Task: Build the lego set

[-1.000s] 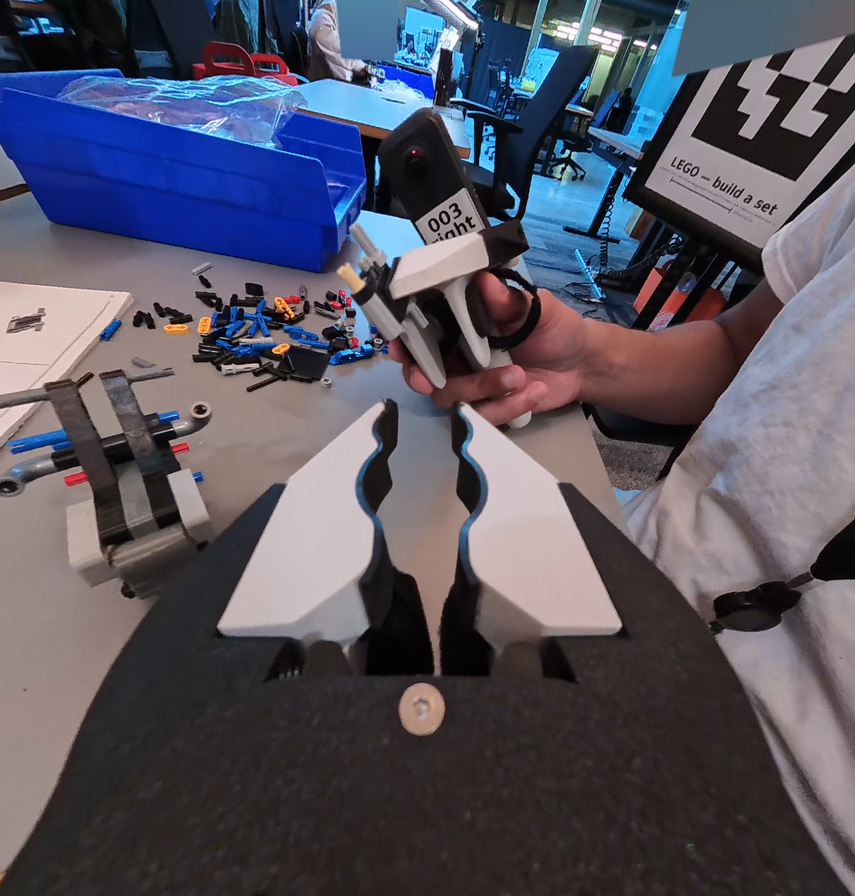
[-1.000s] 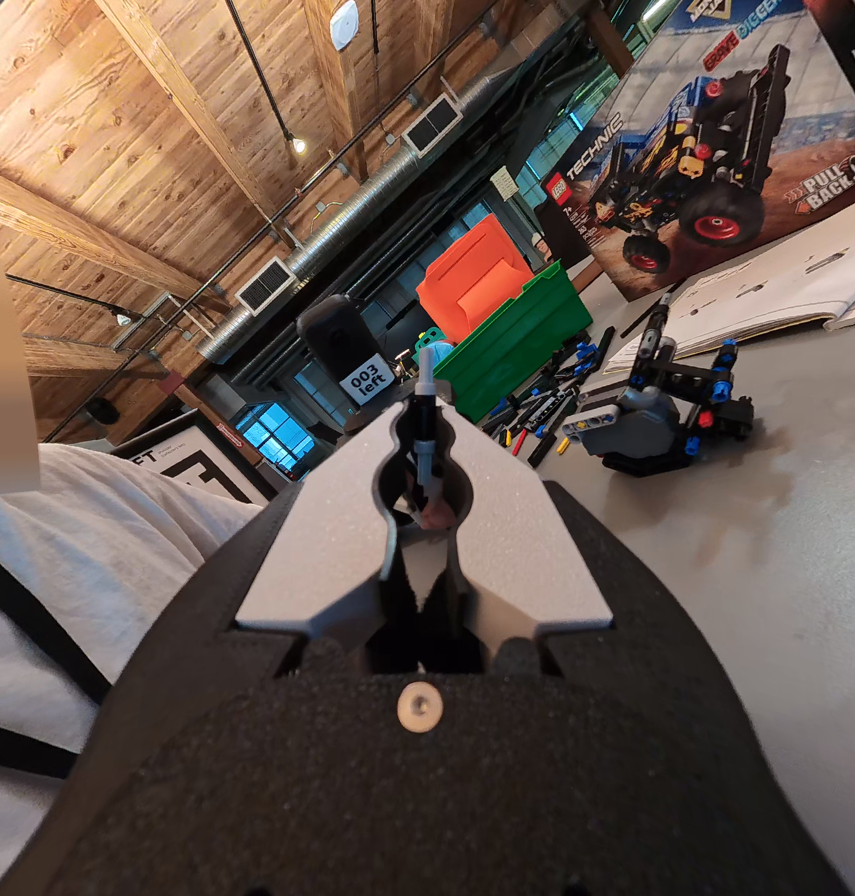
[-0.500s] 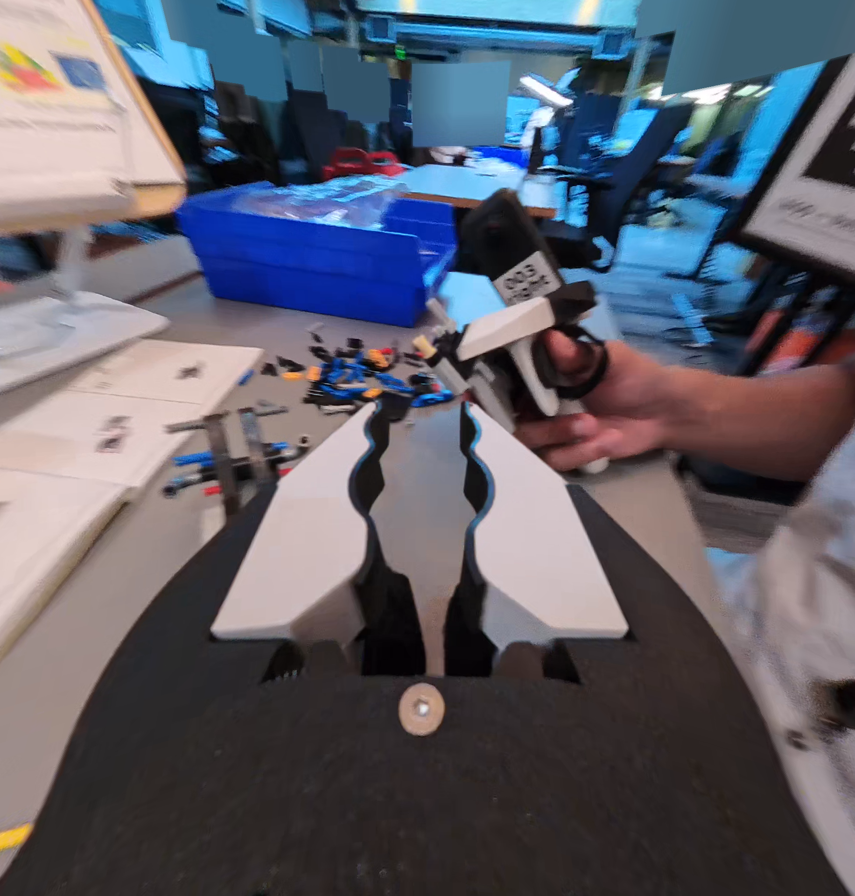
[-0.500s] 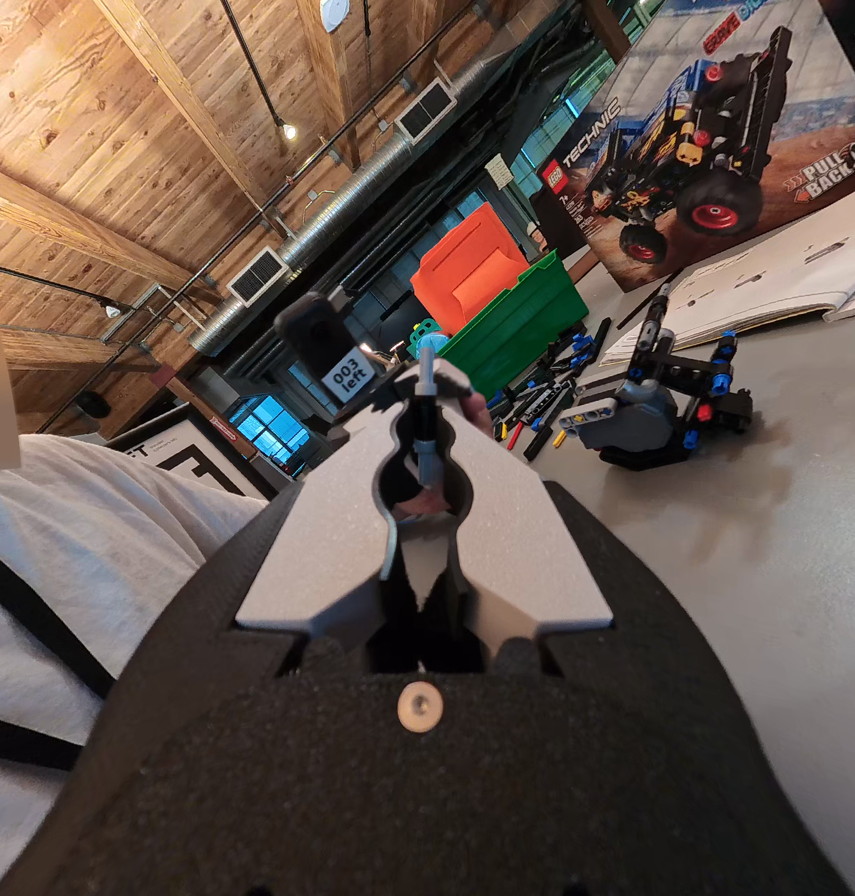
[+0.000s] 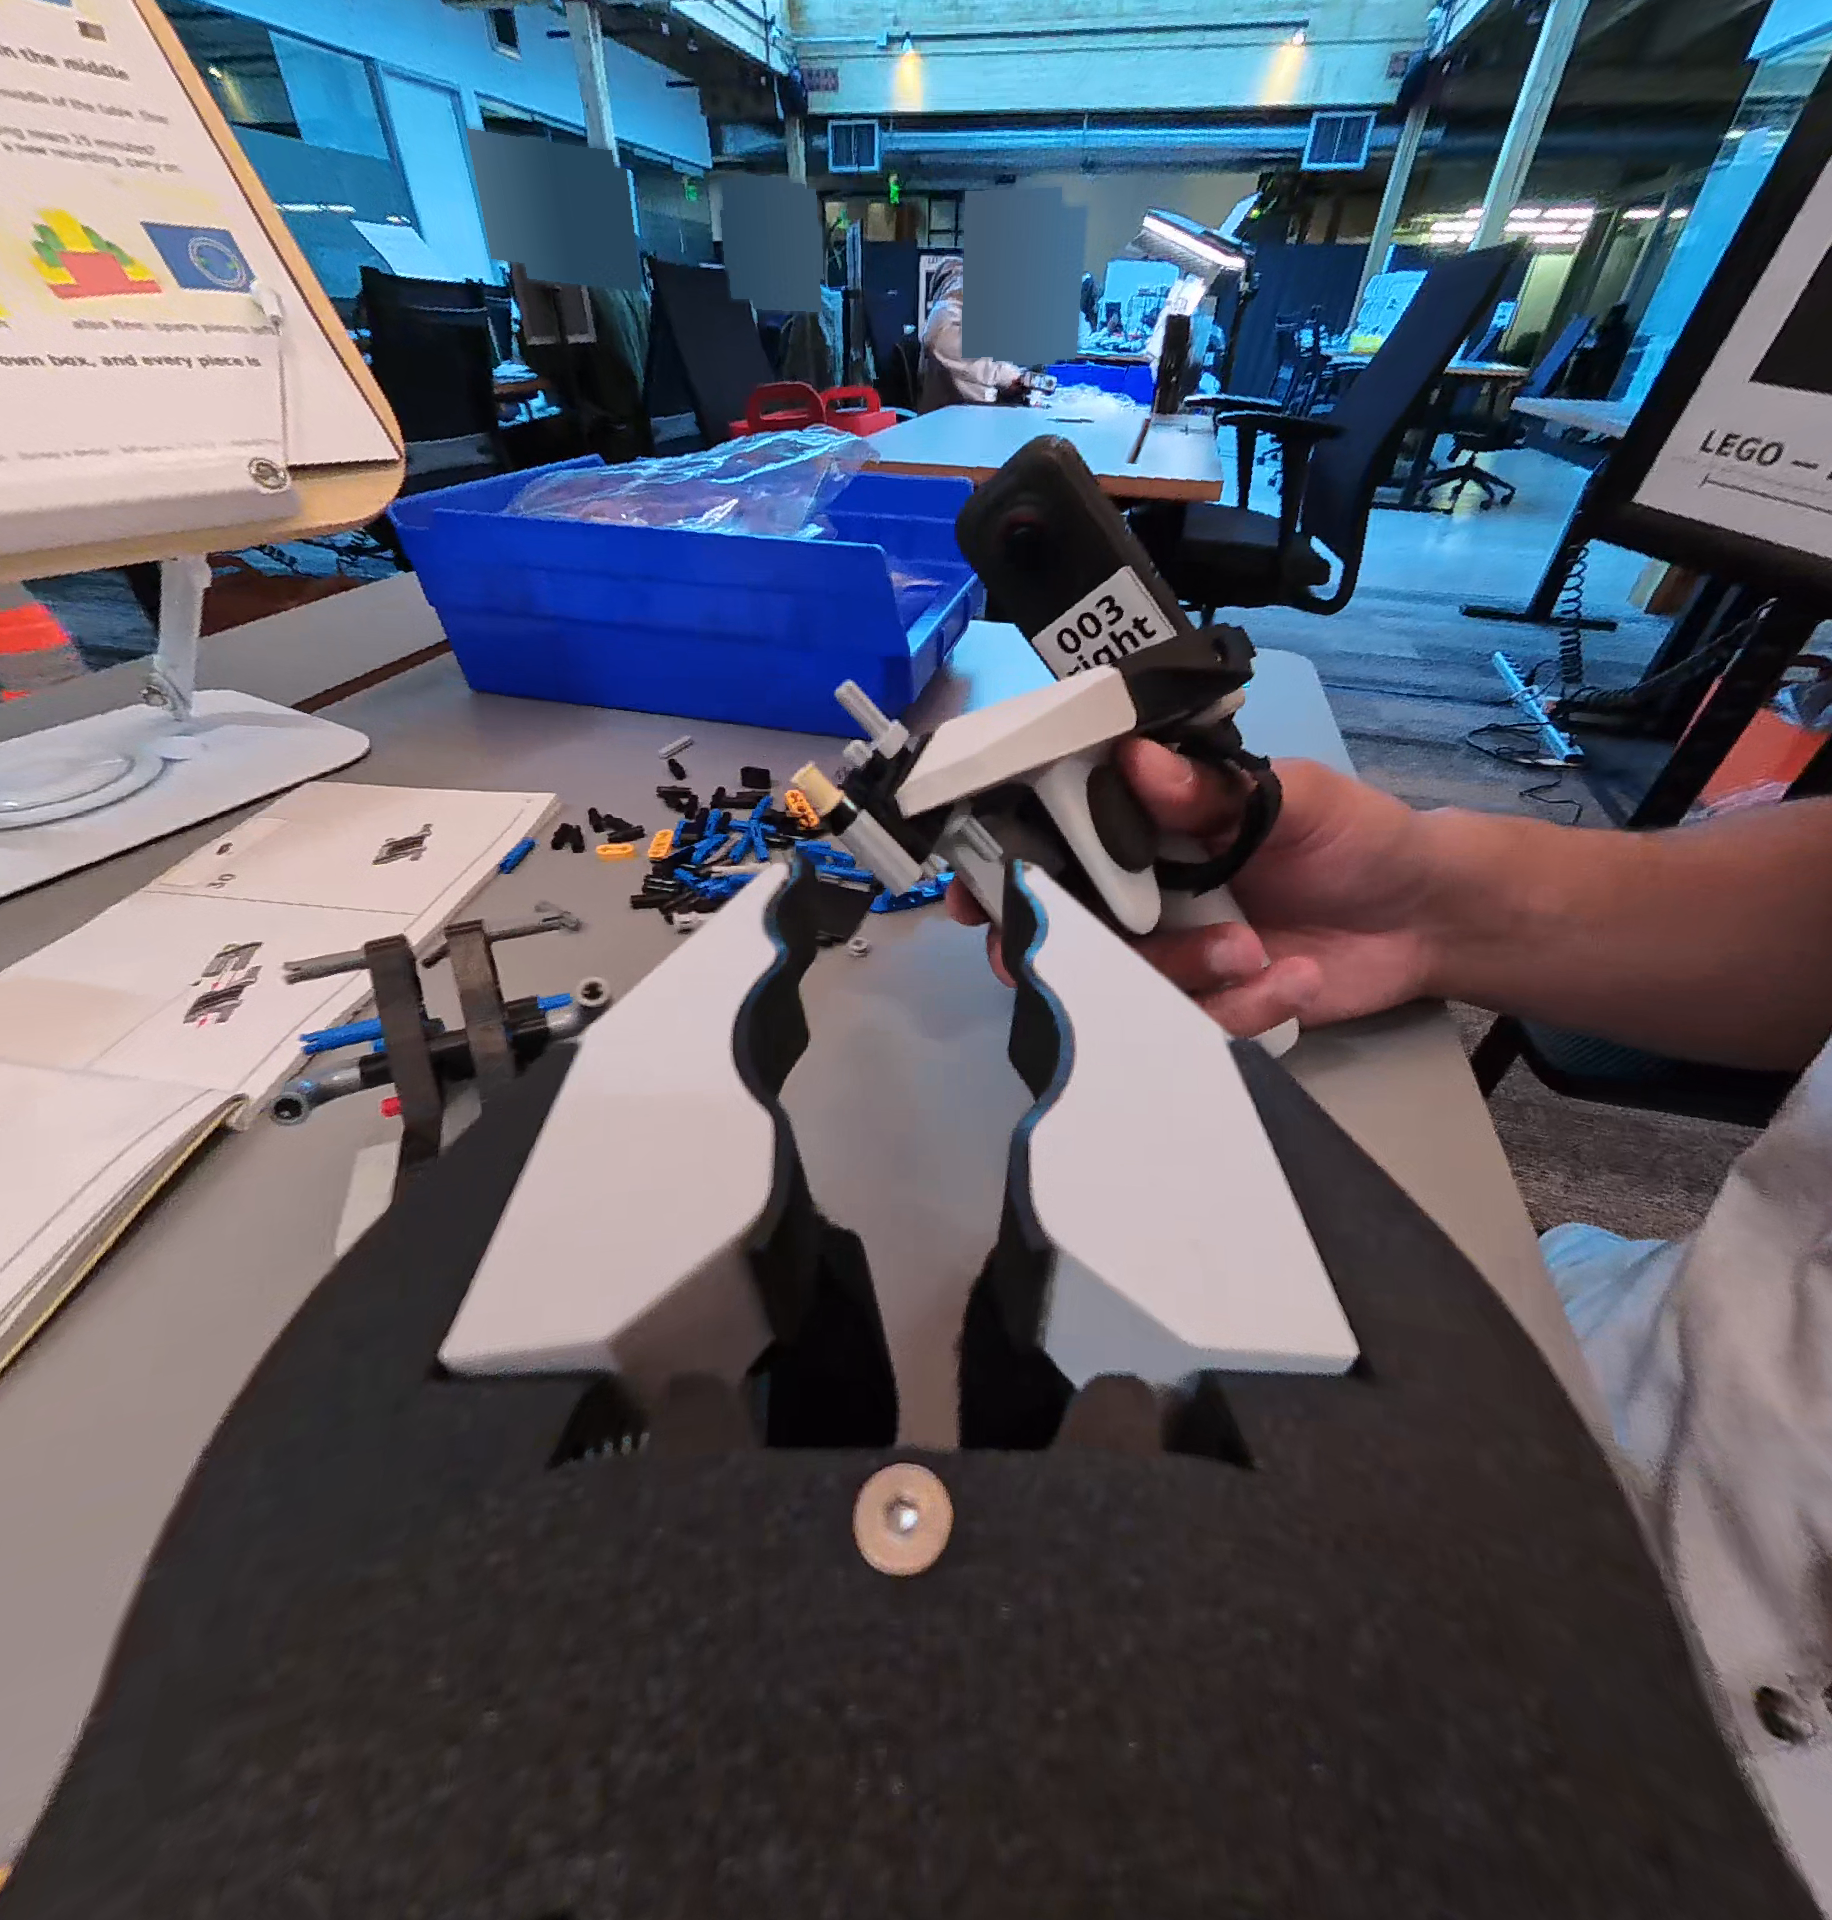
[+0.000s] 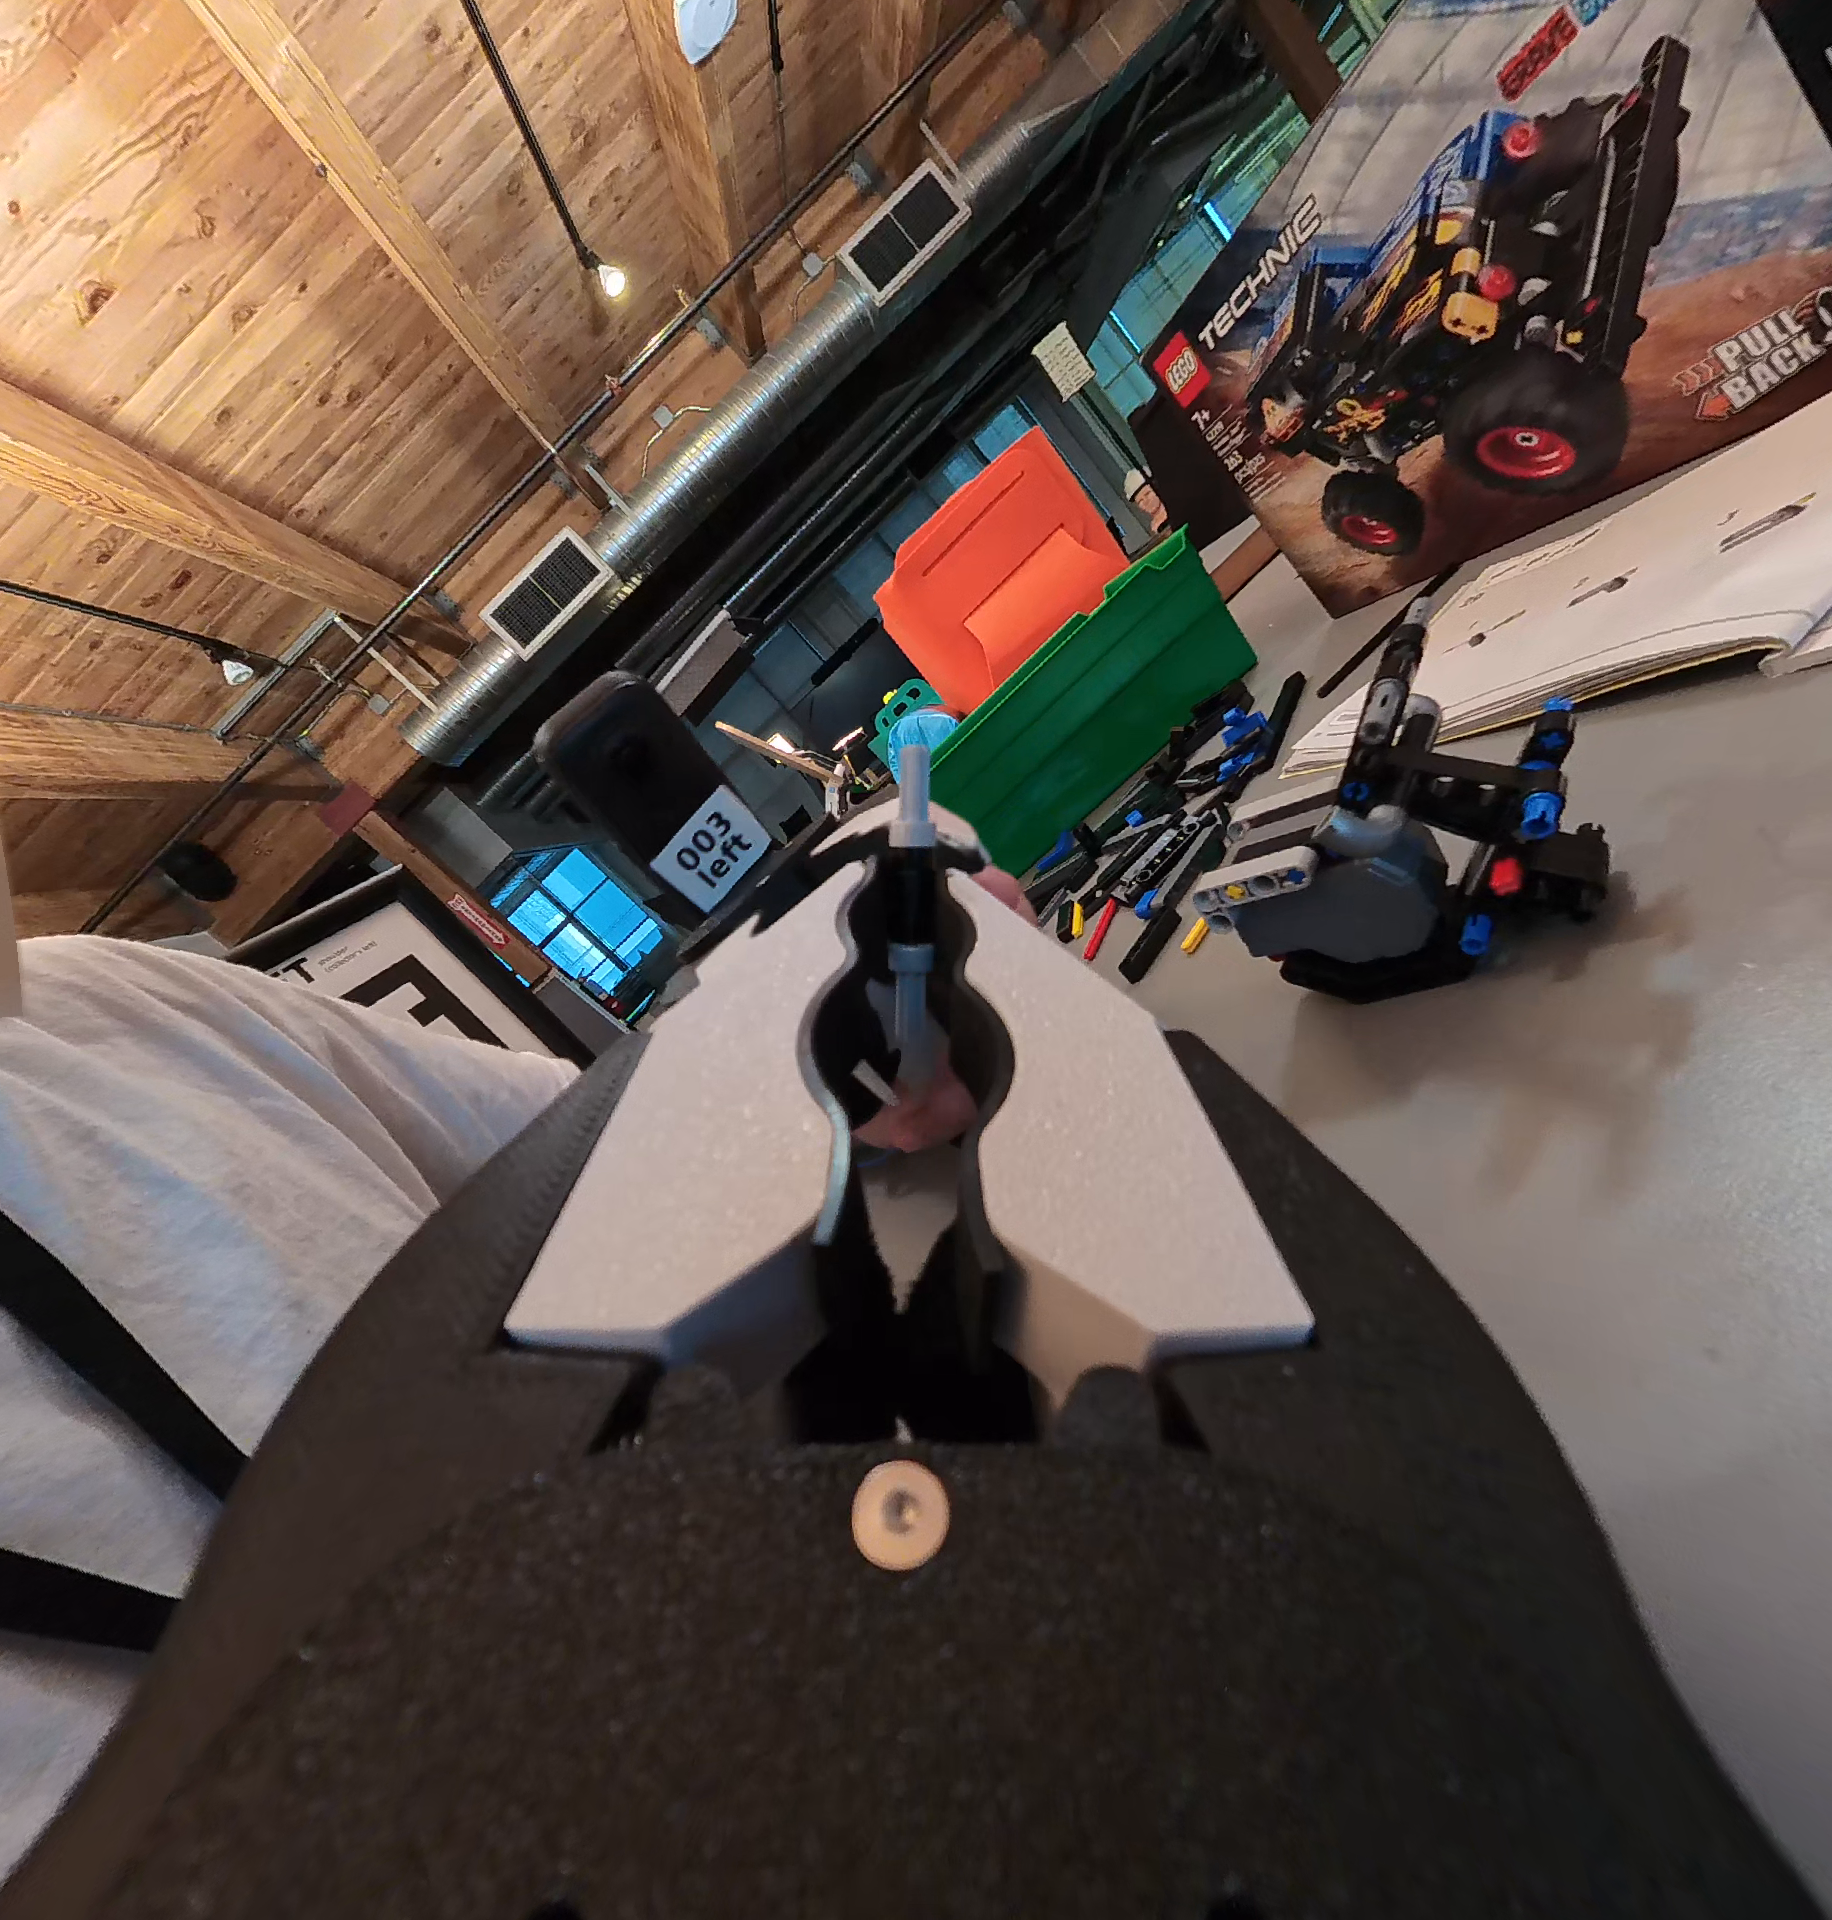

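My right gripper (image 6: 914, 847) is shut on a small lego sub-assembly (image 6: 912, 883): a light grey axle through a black connector. In the left wrist view the same gripper (image 5: 896, 800) is held up in a hand, with the piece (image 5: 858, 805) sticking out up and to the left. My left gripper (image 5: 896, 894) is open and empty, just below and in front of the right one. The partly built grey and black model (image 5: 444, 1029) stands on the table to the left; it also shows in the right wrist view (image 6: 1411, 883).
Loose lego parts (image 5: 725, 842) lie on the grey table before a blue bin (image 5: 683, 613). An open instruction booklet (image 5: 268, 935) and a sign stand (image 5: 112, 312) are at the left. A green bin (image 6: 1088, 696), more parts (image 6: 1151, 842) and the set's box (image 6: 1514, 291) show in the right wrist view. Only a small space, under 4 cm, lies between the two pairs of fingers.
My left gripper has tilted up and swung left, and its jaws stand a little wider. The right gripper has kept hold of the piece, nearly still.
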`<state>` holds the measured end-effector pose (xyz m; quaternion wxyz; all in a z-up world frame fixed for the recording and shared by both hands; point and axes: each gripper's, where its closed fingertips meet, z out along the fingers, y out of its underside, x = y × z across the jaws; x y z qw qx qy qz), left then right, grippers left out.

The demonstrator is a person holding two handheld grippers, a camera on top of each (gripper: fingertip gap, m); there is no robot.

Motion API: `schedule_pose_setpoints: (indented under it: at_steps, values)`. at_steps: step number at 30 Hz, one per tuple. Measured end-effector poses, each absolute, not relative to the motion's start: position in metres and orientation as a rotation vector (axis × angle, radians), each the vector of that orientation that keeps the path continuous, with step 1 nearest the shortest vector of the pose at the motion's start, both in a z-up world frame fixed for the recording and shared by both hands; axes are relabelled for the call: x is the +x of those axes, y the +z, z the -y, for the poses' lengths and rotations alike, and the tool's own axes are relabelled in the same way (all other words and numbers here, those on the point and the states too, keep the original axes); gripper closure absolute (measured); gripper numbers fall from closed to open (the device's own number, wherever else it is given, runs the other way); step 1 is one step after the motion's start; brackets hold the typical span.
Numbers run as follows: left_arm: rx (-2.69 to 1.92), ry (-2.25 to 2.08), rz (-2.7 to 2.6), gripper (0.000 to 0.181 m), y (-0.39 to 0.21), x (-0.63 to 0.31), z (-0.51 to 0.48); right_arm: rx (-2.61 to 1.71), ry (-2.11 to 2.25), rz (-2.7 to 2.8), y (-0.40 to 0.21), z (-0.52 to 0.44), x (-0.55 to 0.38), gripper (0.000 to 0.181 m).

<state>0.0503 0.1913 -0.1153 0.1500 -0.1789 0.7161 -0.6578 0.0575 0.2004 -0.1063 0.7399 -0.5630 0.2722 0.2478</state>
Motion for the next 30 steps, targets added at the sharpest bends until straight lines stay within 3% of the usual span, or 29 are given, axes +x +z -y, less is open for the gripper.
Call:
schedule_pose_setpoints:
  at_steps: [30]
  values:
    - [-0.512, -1.843, -2.037, 0.155, -0.1159, 0.0546, -0.1974, -1.241, 0.551, -0.594, -0.1075, -0.2013, 0.0564, 0.175]
